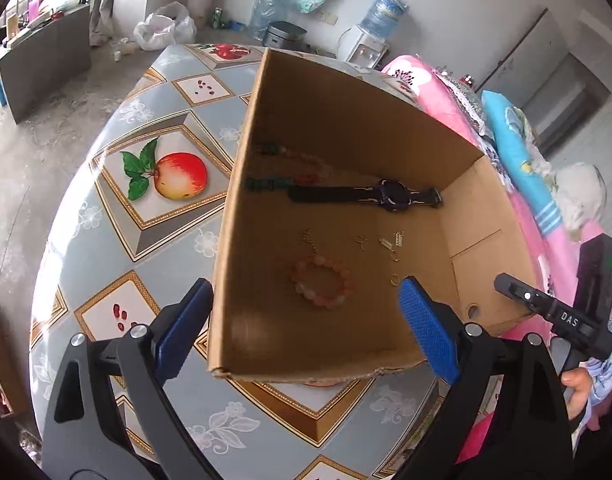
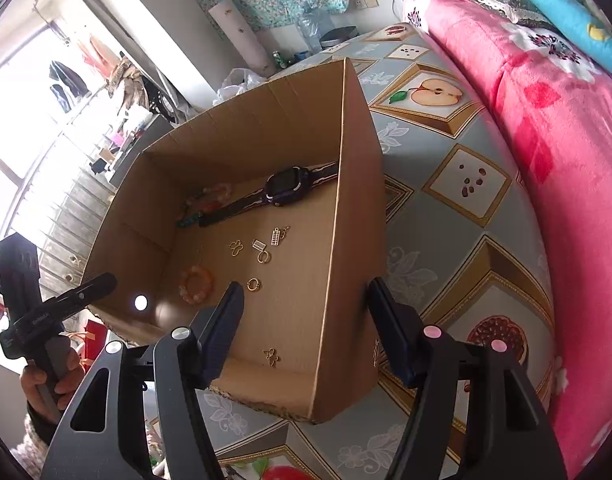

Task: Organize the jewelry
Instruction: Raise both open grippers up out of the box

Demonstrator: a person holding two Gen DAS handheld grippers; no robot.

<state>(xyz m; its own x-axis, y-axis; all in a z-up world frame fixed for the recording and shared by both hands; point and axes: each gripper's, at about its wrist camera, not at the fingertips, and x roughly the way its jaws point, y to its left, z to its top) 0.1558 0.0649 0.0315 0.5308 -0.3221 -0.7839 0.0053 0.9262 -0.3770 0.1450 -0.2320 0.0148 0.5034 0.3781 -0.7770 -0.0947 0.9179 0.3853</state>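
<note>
An open cardboard box stands on the round table; it also shows in the right wrist view. Inside lie a black watch, a pink bead bracelet, a red and green bead strand, and several small gold rings and charms. My left gripper is open and empty, its fingers straddling the box's left wall. My right gripper is open and empty, its fingers straddling the box's right wall.
The table has a grey fruit-patterned cloth. A pink blanket and blue pillow lie beside it. A water dispenser and a plastic bag stand on the floor behind.
</note>
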